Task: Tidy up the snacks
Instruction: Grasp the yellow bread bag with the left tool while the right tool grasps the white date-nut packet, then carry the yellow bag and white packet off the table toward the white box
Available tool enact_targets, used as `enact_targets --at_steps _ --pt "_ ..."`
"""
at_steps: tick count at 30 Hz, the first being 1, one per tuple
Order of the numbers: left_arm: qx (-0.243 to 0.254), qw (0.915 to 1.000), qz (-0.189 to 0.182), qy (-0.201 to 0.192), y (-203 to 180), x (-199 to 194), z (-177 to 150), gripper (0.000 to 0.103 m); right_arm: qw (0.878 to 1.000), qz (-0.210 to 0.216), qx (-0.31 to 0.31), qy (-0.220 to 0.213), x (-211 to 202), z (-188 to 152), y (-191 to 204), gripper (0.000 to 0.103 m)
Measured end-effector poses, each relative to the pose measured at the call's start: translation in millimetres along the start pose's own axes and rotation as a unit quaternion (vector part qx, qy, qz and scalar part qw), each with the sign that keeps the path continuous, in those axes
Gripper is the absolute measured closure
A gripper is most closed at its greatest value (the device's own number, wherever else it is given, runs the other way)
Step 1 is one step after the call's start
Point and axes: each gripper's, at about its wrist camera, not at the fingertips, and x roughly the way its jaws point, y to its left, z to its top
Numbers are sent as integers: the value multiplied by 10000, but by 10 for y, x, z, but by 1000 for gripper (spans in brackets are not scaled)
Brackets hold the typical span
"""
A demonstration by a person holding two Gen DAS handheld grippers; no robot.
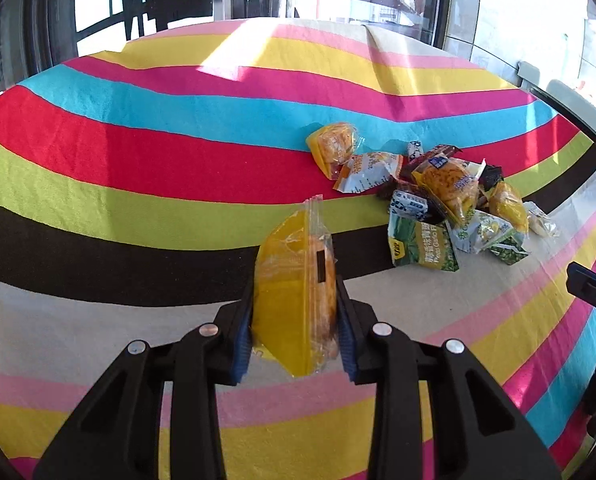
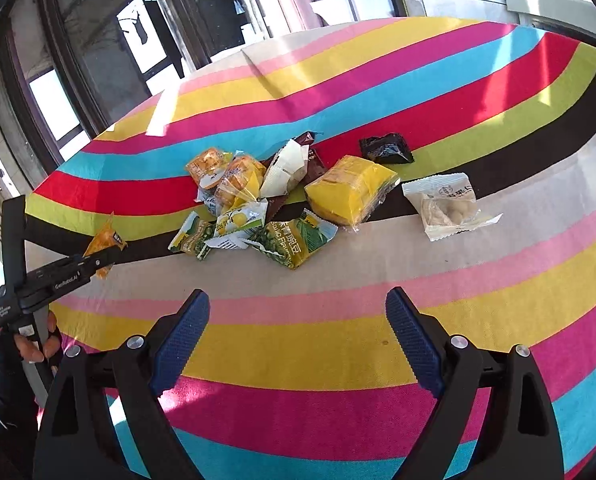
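Left gripper [image 1: 296,320]: clamped on 1 yellow cake packet [image 1: 294,300], pads pressing both flat sides, packet standing on edge with its crimped seal pointing up and away. In the right wrist view the same packet [image 2: 105,237] shows clear of the striped cloth [image 2: 298,340] on the desk, left of the heap.

Right gripper [image 2: 298,340]: jaws wide apart, nothing between them, above bare cloth on the near side of the snack pile [image 2: 258,208].

Pile: mixed wrapped snacks lying overlapped — green pea bags [image 2: 294,242], more yellow cake packets, a large yellow packet [image 2: 349,192]. Apart from the heap: 1 white nut pack [image 2: 449,204] just to the right, 1 black packet [image 2: 385,148] behind.

Handling judgement: all items look light, film-wrapped, air-puffed; film is glossy and likely slippery, contents (cake, nuts) crushable. Best hold is across the body's flat faces with gentle pressure, or on a crimped end seal, which is stiff and spares the contents. Overlapped pieces may drag neighbours when lifted; take the outlying ones first

Sorting appears at an early stage; most of the heap is unsorted
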Motion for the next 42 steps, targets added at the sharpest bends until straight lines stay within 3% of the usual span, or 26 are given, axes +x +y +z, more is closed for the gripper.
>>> enact_targets --at_steps 4,8,10,11,14,18,21,22,23,26,34,35,36,39,42 --pt "35 9984 -535 -158 -358 -273 -256 68 9968 -103 774 140 105 168 -283 17" --pt "-50 9974 -711 -136 -545 -318 -448 67 9960 -507 737 -62 100 337 -340 18" --pt "-108 9969 -781 -47 -580 -281 -506 67 9908 -1234 523 -198 103 445 -380 17" --pt "-121 9969 -782 13 -574 -230 -522 67 9884 -1470 380 -66 173 497 -402 17" --pt "-276 9960 -834 138 -511 -166 -538 67 9834 -1722 167 539 442 582 -542 14" --pt "-457 9948 -842 344 -430 -108 -546 66 9760 -1971 -481 787 658 684 -467 13" --pt "-572 9939 -834 440 -393 -58 -541 66 9769 -1890 -702 713 710 708 -445 19" --pt "-555 9942 -814 442 -404 -51 -540 66 9774 -1884 -734 617 677 697 -432 38" --pt "-517 9947 -777 443 -425 -54 -542 65 9777 -1878 -707 617 648 670 -429 46" --pt "-397 9949 -803 465 -470 -52 -543 57 9849 -1568 -568 472 446 489 -395 52" --pt "-303 9955 -757 476 -514 -38 -528 54 9951 -954 -215 120 -248 -246 -203 53" --pt "-310 9958 -725 474 -512 -37 -528 56 9949 -966 -264 110 -269 -270 -85 53" --pt "-346 9960 -671 473 -498 -34 -526 65 9945 -987 -345 86 -293 -332 -13 53" --pt "-602 9935 -868 430 -400 -43 -536 68 9943 -908 -544 100 -362 -484 173 53" --pt "-735 9935 -808 315 -359 -166 -609 68 9943 -836 -645 128 -512 -664 318 53"
